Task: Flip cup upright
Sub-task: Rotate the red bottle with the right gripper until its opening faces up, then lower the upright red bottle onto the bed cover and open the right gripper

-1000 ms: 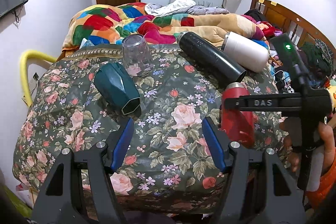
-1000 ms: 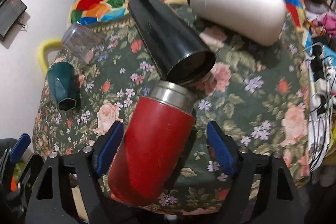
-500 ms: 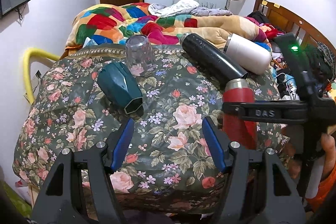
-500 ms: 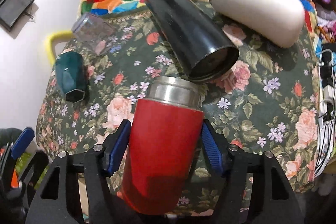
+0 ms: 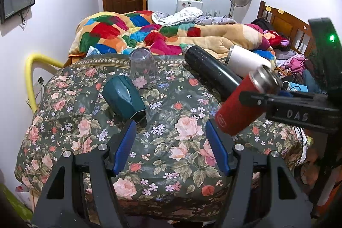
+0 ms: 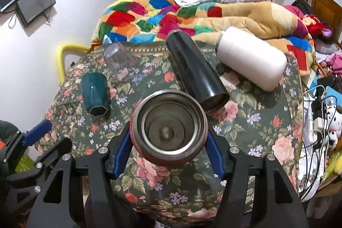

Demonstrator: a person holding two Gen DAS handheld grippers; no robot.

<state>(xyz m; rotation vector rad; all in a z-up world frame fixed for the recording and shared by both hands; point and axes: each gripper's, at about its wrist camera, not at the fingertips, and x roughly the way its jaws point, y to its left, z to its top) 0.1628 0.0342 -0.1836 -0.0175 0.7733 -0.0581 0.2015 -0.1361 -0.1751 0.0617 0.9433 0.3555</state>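
My right gripper (image 6: 168,149) is shut on a red steel-rimmed cup (image 6: 168,127), held above the floral table with its open mouth toward the camera. In the left wrist view the red cup (image 5: 241,108) is tilted, mouth up to the right, clamped by the right gripper (image 5: 252,97). My left gripper (image 5: 171,146) is open and empty over the table's front middle. A teal cup (image 5: 124,99) lies on its side. A clear glass (image 5: 143,71) stands upside down. A black flask (image 5: 209,72) and a white flask (image 5: 245,61) lie on their sides.
The floral cloth (image 5: 171,142) covers the table, which drops off at the front and left. A colourful quilt (image 5: 149,35) lies on the bed behind. A yellow rail (image 5: 32,69) is at the left. Cables and clutter (image 6: 320,110) sit to the right.
My right gripper closed on the red cup, lifted it off the cloth and tilted it so its mouth points upward and toward the camera. The left gripper stayed open.
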